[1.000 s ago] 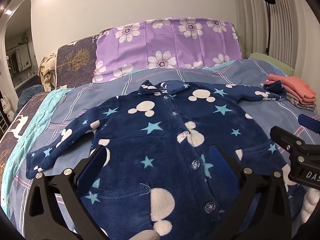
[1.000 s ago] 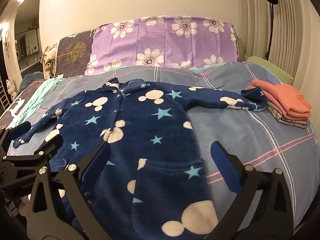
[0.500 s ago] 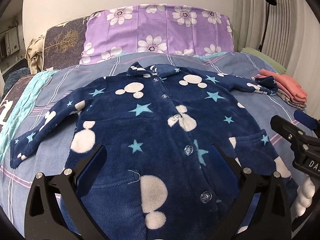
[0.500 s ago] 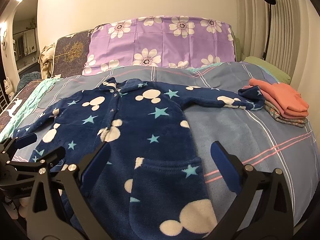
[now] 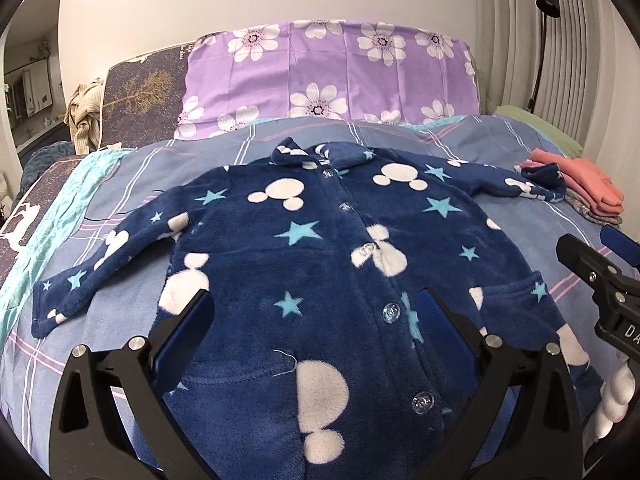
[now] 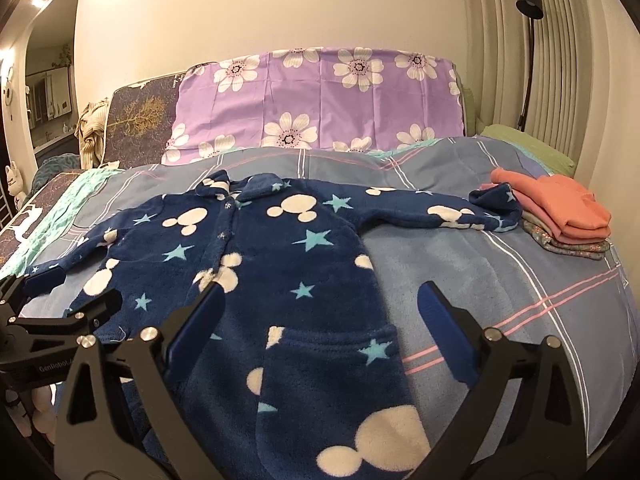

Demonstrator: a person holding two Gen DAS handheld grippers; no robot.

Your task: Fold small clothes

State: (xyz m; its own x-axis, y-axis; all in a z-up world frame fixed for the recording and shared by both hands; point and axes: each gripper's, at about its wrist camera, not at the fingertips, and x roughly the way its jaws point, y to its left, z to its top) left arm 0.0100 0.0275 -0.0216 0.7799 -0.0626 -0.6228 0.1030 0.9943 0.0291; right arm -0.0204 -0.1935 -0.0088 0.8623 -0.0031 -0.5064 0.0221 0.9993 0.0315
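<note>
So there's a navy fleece top (image 5: pixel 320 264) spread flat, front up, on the bed (image 6: pixel 500 280). It's covered in white mouse-head shapes and teal stars, buttoned down the middle with clear buttons (image 5: pixel 391 312), collar pointing toward the purple flowered pillow (image 5: pixel 332 76) at the head end. Both sleeves are stretched out sideways. One cuff (image 5: pixel 50 312) lies near the teal sheet edge (image 5: pixel 48 216) on the far left of the left wrist view, and the other cuff (image 6: pixel 496 204) ends right against a stack of folded clothes (image 6: pixel 560 208) (salmon pieces on top, something grey and patterned under them), touching or just about.

The left gripper (image 5: pixel 316 320) hangs over the lower half of the top, fingers spread wide with nothing between them; whether the blue pads (image 5: pixel 184 332) actually touch the fleece I can't tell from this angle. The right gripper (image 6: pixel 320 316) is spread wide as well and holds nothing, sitting over the hem corner near the pocket (image 6: pixel 332 364), with its outer finger above bare blanket beside the top.

Each gripper shows up at the edge of the other's camera, so they're side by side at the foot end of the garment. A white-gloved hand (image 5: pixel 618 400) is visible under the right one.

Background: a black lamp (image 6: pixel 528 4) by the ribbed wall (image 6: pixel 568 60), and a green pillow (image 6: pixel 528 144) in the corner.
</note>
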